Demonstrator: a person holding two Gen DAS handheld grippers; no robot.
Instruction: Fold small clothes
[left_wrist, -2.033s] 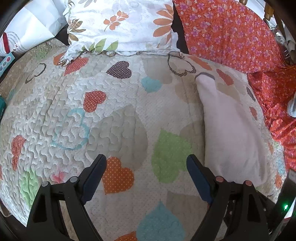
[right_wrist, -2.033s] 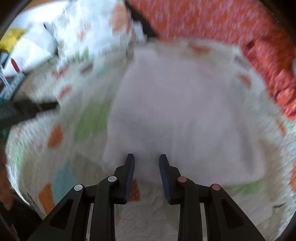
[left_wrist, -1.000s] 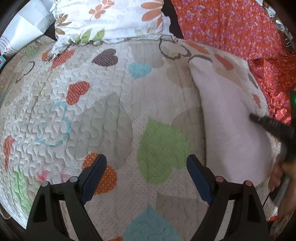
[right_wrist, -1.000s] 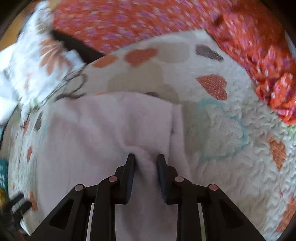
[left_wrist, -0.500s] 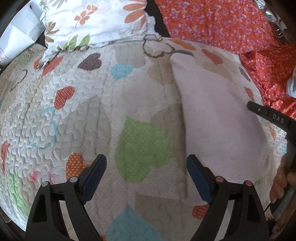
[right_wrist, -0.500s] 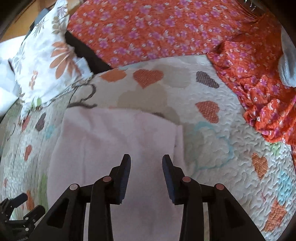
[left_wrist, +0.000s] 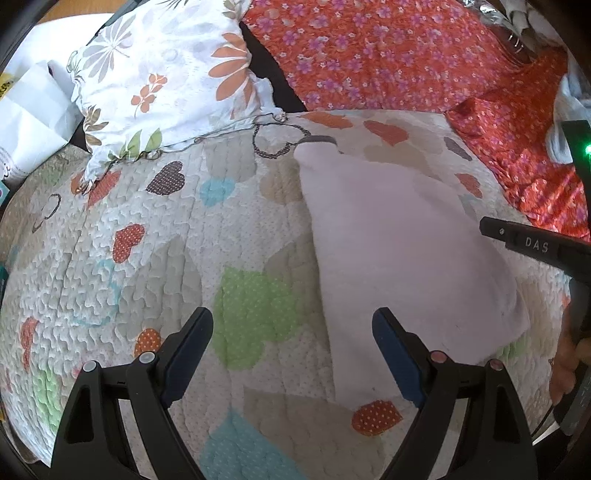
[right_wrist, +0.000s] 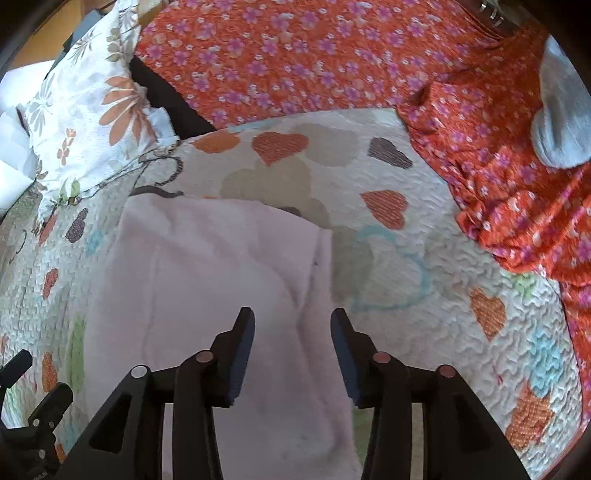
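Right gripper above pale cloth

left gripper black, blue pads | right gripper same, "DAS" marking

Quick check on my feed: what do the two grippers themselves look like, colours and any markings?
Both are black plastic frames with dark blue pads on the fingers and round silver and pinkish rivets at the joints. The left gripper matches the right gripper. Seen from the left wrist, the right one carries white "DAS" lettering and a green light.
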